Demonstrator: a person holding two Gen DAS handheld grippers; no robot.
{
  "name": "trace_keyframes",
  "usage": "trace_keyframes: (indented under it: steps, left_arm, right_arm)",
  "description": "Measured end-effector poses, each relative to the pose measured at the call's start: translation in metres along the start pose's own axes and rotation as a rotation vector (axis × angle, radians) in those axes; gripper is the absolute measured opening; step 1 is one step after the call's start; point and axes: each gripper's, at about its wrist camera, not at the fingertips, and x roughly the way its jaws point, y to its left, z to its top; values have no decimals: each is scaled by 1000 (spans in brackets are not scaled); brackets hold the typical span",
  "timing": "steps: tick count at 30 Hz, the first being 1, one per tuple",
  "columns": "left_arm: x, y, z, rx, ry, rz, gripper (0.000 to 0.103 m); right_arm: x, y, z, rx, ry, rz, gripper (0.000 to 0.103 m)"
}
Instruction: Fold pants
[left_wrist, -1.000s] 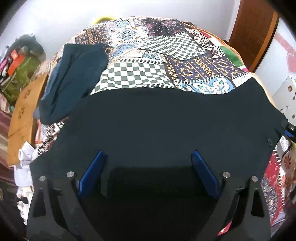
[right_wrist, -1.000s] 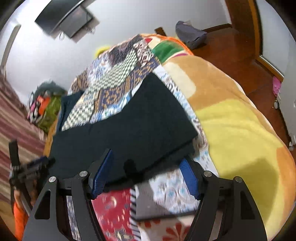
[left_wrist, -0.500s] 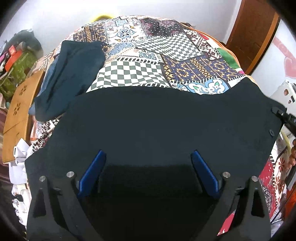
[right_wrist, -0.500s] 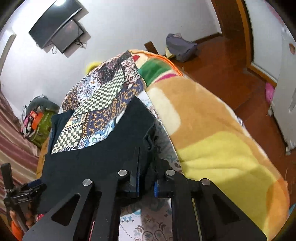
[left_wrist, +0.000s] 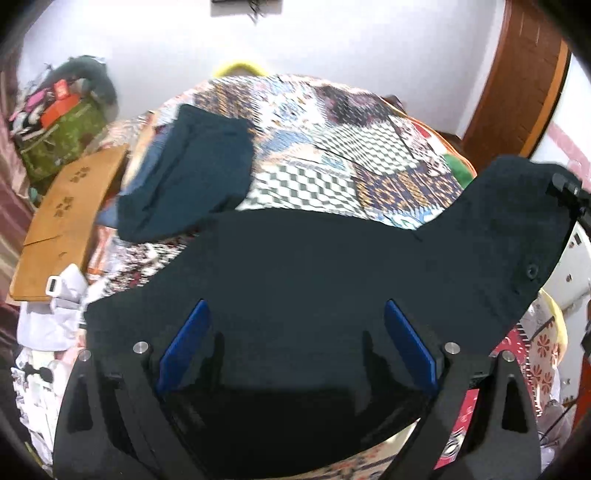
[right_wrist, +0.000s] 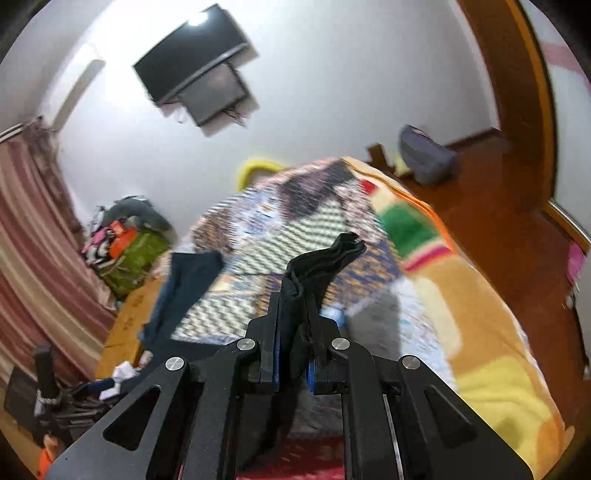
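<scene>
Dark pants (left_wrist: 295, 266) lie across the patchwork bedspread (left_wrist: 351, 147). Their right end hangs lifted off the bed, where my right gripper (left_wrist: 567, 186) shows at the view's edge. In the right wrist view that gripper (right_wrist: 294, 306) is shut on a bunched fold of the pants (right_wrist: 321, 262), which sticks up beyond the blue pads. My left gripper (left_wrist: 295, 310) stands open over the near edge of the pants, blue pads wide apart, the cloth spread beneath them. Whether its pads touch the cloth I cannot tell.
A folded teal garment (left_wrist: 192, 177) lies at the bed's far left. A wooden board (left_wrist: 70, 206), white clothes (left_wrist: 48, 317) and a green bag (left_wrist: 62, 136) crowd the left side. A yellow-orange blanket (right_wrist: 480, 332) covers the right side, with a grey bag (right_wrist: 424, 155) on the floor.
My right gripper closed on the pants' end and rose, pulling that end up off the bed. My left gripper rose a little and stayed open.
</scene>
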Motion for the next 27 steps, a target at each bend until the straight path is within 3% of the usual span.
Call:
trace_keyframes:
  steps: [8,14,19,27]
  left_arm:
    - [-23,54,-17,-106,-32,26,96]
    - [-40,90,-32,-187,-53,51,96]
    - [-49,106,-45,-214,-60,82,96]
    - [-61,118,-59,-246,-65,94,96]
  right_arm:
    - [25,76,15,-102,-11,116,9]
    - [59,132,0,-164,51,206,9]
    - [98,173,-38,-201,178,280,9]
    - [138,215,-119,-357,399,296,9]
